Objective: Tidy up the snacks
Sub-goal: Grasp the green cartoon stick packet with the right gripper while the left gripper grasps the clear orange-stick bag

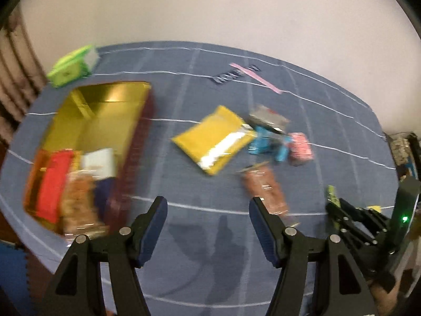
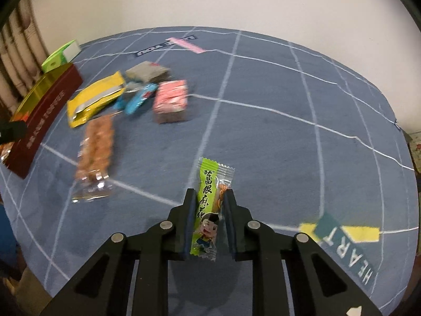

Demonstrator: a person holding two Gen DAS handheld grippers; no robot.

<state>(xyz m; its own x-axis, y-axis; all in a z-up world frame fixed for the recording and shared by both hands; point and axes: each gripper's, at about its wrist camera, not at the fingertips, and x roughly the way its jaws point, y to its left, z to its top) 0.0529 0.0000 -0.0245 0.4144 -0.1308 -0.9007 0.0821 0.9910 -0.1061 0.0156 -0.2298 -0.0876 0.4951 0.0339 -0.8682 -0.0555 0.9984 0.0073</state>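
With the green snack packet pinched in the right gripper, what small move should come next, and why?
Probably lift it and carry it toward the gold-lined box: the right gripper is shut on the green packet, and the box already holds other snacks.

this is looking like a room in a home. a round table is wearing a blue cloth (image 2: 263,137) with white grid lines and sewn-on word patches, standing against a plain pale wall (image 2: 210,0). a ribbed radiator (image 2: 15,52) is showing at the left edge, foam floor tiles (image 1: 10,271) are lying below, and loose snack packets (image 2: 136,97) are sitting scattered beside a gold-lined box (image 1: 100,121).
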